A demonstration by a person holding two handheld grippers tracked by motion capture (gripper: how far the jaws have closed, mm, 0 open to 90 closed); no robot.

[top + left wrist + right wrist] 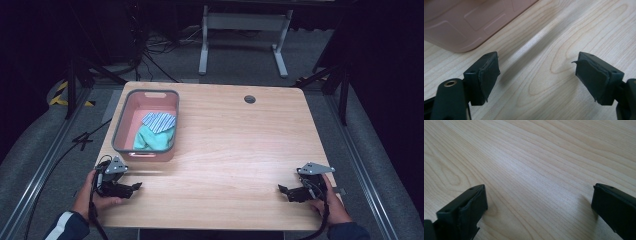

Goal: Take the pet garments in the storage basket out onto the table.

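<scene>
Two tongs rest low on the wooden counter (235, 145), one at each near corner, both pointing inward. Left tongs (136, 187): held in the person's left hand (92, 196), jaws apart with nothing between them, bare wood under the gap; the left gripper view has the pink bin's wall just beyond the jaws. The bin (118, 131), pink with a grey rim, stands on the counter's left side, just beyond the left tongs. In it lie a striped cloth (159, 121) and a teal cloth (152, 138), the striped one partly over the teal. Right tongs (281, 189): held in the right hand (334, 202), jaws wide apart, empty, over bare wood, well apart from the bin.
</scene>
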